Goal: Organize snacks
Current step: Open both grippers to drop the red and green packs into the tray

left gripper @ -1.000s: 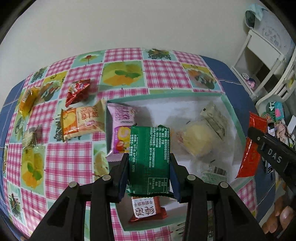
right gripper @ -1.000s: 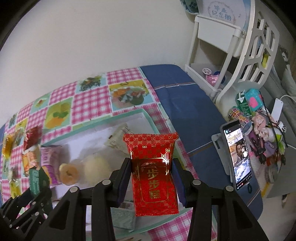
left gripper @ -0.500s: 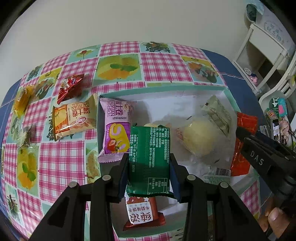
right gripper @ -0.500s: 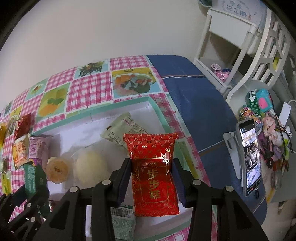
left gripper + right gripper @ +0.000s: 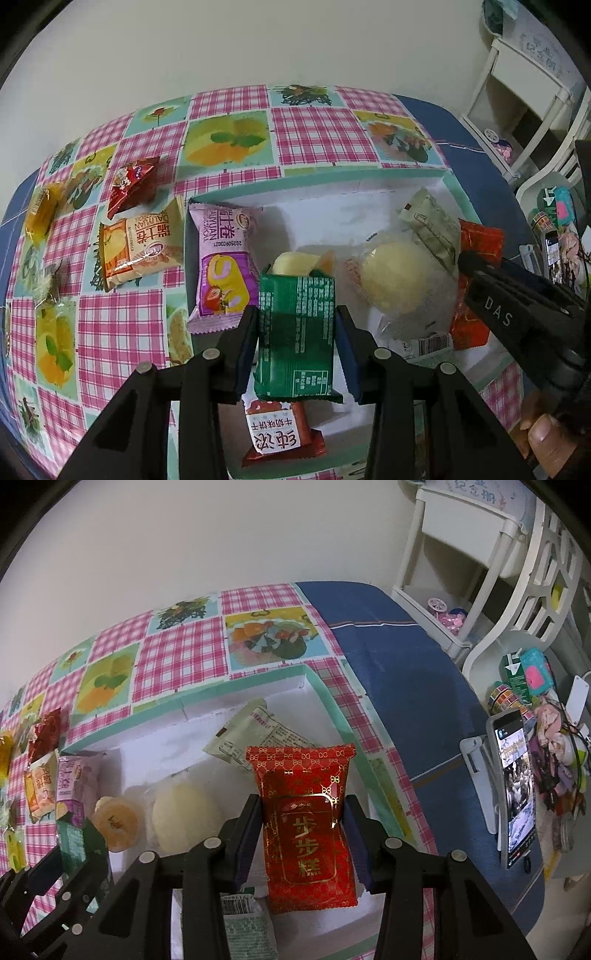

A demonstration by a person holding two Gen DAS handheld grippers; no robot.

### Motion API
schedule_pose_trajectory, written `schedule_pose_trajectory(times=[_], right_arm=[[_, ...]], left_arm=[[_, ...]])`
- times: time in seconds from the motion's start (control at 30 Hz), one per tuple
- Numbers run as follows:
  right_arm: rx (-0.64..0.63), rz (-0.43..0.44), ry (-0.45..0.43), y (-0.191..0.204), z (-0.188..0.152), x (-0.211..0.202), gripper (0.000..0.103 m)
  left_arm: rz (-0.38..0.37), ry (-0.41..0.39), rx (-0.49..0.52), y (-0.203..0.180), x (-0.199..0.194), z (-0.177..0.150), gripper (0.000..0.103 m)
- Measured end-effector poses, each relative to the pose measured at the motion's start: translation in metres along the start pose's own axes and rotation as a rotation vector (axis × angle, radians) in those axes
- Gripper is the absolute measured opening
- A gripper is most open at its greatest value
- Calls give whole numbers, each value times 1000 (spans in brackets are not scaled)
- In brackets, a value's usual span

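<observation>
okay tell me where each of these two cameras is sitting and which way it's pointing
Left wrist: on the left gripper, looking down its fingers at the green packet over the white box; a thumb shows at the lower right.
Right wrist: on the right gripper, facing the red packet.
Shared: the box, both packets, each other's gripper.

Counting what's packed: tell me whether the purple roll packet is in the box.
Partly in: the purple roll packet leans over the box left wall.

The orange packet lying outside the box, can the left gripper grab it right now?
Probably not yet: the left gripper is shut on the green packet. The orange packet itself lies uncovered on the tablecloth.
</observation>
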State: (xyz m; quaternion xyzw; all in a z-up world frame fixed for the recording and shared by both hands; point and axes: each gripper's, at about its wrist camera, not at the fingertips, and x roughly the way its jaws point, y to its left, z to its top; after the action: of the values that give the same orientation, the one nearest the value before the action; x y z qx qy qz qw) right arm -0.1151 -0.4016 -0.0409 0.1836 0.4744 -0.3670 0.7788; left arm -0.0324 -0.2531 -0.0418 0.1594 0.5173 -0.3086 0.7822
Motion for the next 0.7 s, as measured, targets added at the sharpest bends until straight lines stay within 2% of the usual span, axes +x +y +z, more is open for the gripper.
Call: schedule_pose_trajectory(times=[0.1, 0.17, 0.4, 0.53, 0.7], right_arm=[[4, 12, -7, 0, 1, -3, 54], [-3, 4, -17, 2, 2, -9, 59], [-8, -1, -14, 13, -1, -32, 59], [-8, 29, 6, 21, -8, -44, 59], [-66, 25, 22, 37, -20, -51, 59]], left_arm=[[0, -9, -4, 3, -6, 2, 56], [1, -14, -6, 6, -9, 4, 56], [10, -17, -57, 27, -19, 7, 59], [23, -17, -80, 40, -22, 6, 60], [31, -18, -109, 57, -26, 7, 65]])
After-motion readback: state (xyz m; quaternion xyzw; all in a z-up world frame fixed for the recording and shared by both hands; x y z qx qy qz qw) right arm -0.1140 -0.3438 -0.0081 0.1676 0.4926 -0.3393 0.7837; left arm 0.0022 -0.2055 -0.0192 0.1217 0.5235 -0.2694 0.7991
